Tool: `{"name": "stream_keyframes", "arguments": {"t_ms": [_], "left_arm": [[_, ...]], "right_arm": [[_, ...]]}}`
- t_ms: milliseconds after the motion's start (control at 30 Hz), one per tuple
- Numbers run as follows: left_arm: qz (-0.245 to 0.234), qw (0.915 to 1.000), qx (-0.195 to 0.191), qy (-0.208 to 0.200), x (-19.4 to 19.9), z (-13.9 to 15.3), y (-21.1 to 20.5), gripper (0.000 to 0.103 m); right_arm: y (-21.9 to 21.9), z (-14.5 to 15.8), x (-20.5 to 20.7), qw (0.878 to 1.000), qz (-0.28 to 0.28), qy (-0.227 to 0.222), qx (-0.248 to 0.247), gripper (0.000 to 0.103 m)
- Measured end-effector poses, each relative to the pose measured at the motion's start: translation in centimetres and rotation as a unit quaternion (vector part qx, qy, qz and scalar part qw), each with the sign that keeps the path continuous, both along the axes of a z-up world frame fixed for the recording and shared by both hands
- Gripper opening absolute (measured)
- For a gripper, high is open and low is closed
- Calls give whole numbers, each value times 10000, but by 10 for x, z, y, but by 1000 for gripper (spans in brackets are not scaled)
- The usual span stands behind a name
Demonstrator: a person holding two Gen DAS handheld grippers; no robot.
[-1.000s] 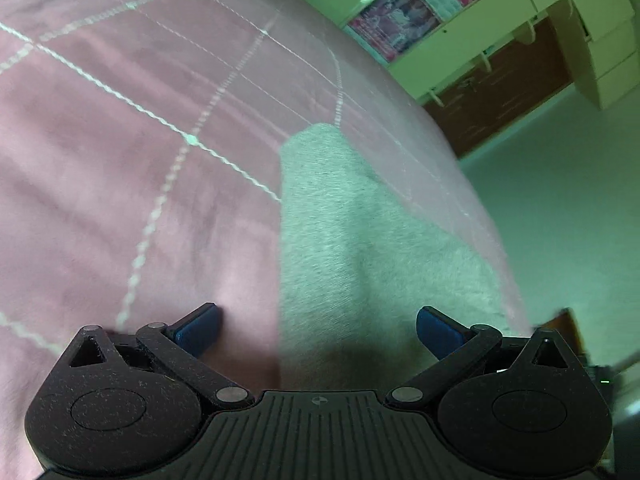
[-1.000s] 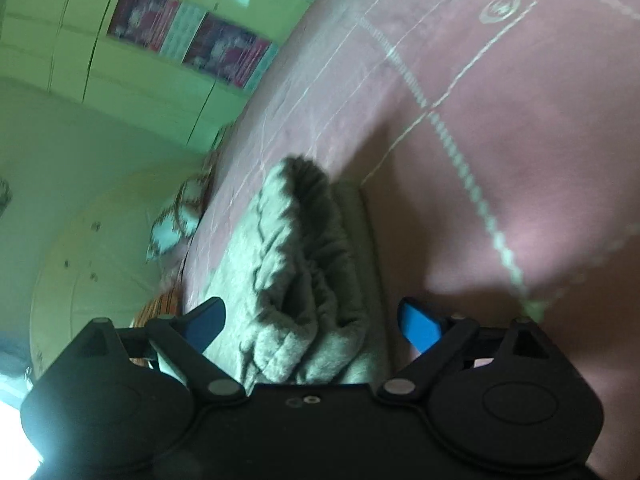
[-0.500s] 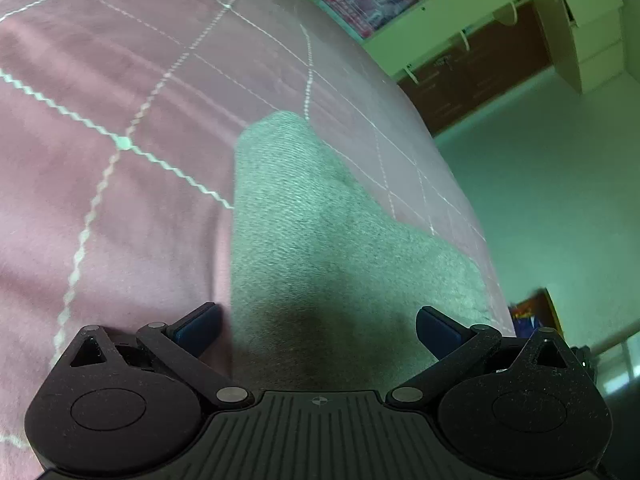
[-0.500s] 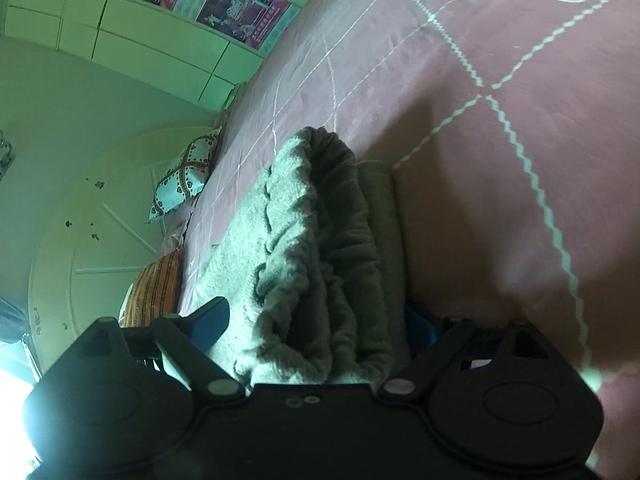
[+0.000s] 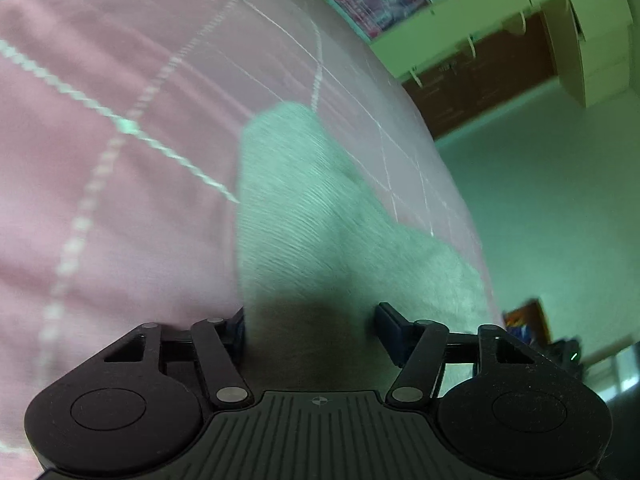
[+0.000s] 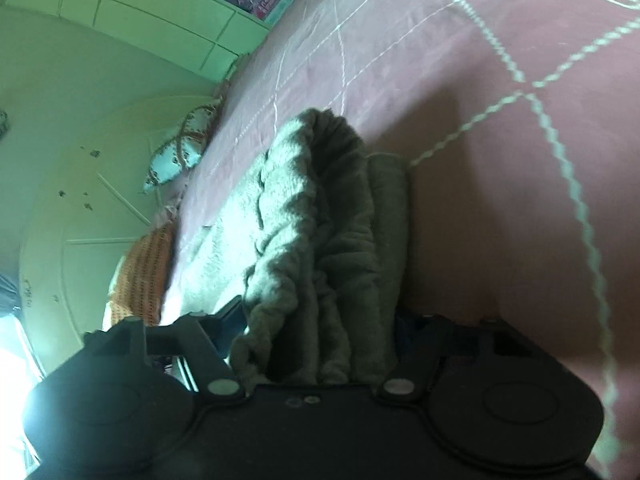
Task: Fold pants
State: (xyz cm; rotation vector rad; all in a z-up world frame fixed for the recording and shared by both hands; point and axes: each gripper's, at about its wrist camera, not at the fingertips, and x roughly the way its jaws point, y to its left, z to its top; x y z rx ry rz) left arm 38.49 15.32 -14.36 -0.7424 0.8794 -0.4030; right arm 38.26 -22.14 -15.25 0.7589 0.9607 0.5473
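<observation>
Grey pants lie on a pink bedspread (image 5: 100, 208). In the left wrist view a flat pant leg (image 5: 304, 208) runs away from my left gripper (image 5: 310, 326). Its jaws are closing with the near end of the leg between them. The left pad (image 5: 237, 328) sits at the cloth's edge and the right pad (image 5: 390, 330) rests over the cloth, which is not bunched. In the right wrist view the thick gathered waist end of the pants (image 6: 320, 216) fills my right gripper (image 6: 318, 320). Those jaws are closing too, and both fingers touch the bunched cloth.
The bed edge curves past on the right of the left wrist view, with green floor (image 5: 540, 200) and a brown cabinet (image 5: 480, 88) beyond. A patterned pillow (image 6: 180, 148) and an orange cushion (image 6: 144, 276) lie at the bed's head, near a pale headboard (image 6: 80, 200).
Both grippers moved forward over the pants and their jaws narrowed. The left pads came in to the leg's edges. The waist end now fills the right jaws.
</observation>
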Motion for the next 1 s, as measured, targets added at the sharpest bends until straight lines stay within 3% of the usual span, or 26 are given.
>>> {"name": "stream_keyframes", "arguments": {"t_ms": [67, 100, 133, 367, 633, 667, 700, 733, 767, 800, 867, 933, 1000], "left_arm": [[100, 9999, -12, -16, -2, 1, -2, 41], [155, 9997, -154, -55, -5, 1, 1, 31], [169, 9992, -325, -133, -7, 3, 5, 27], [211, 9946, -667, -762, 6, 37, 22, 26], [413, 9930, -437, -1017, 108, 61, 64, 27], [479, 9936, -309, -975, 121, 56, 68, 28], [679, 9940, -28, -857, 132, 48, 72, 41], [1000, 9923, 330, -652, 137, 39, 78, 51], [1304, 9873, 796, -428, 137, 34, 82, 51], [1379, 9835, 1088, -427, 134, 33, 85, 51], [1320, 9763, 1528, -780, 120, 43, 82, 51], [1212, 9672, 1999, -994, 114, 52, 72, 51], [1072, 9620, 2231, -1154, 115, 60, 56, 54]], "right_arm": [[6, 6, -2, 9999, 21, -67, -115, 44], [5, 10, -5, 9999, 39, -107, -109, 42], [3, 13, -7, 9998, 71, -157, -71, 39], [8, 54, 5, 9958, 485, -755, -184, 37], [34, 87, 127, 9913, 739, -1061, -238, 39], [36, 82, 146, 9929, 725, -921, -216, 41], [37, 72, 161, 9932, 728, -845, -322, 51], [38, 60, 173, 9915, 586, -832, -805, 65], [43, 49, 180, 9868, 346, -688, -1426, 71], [45, 40, 182, 9769, 97, -520, -2071, 69], [47, 48, 165, 9700, 27, -1166, -2131, 68], [62, 67, 143, 9396, -105, -2015, -2763, 63], [75, 82, 132, 9324, -25, -2502, -2607, 63]]}}
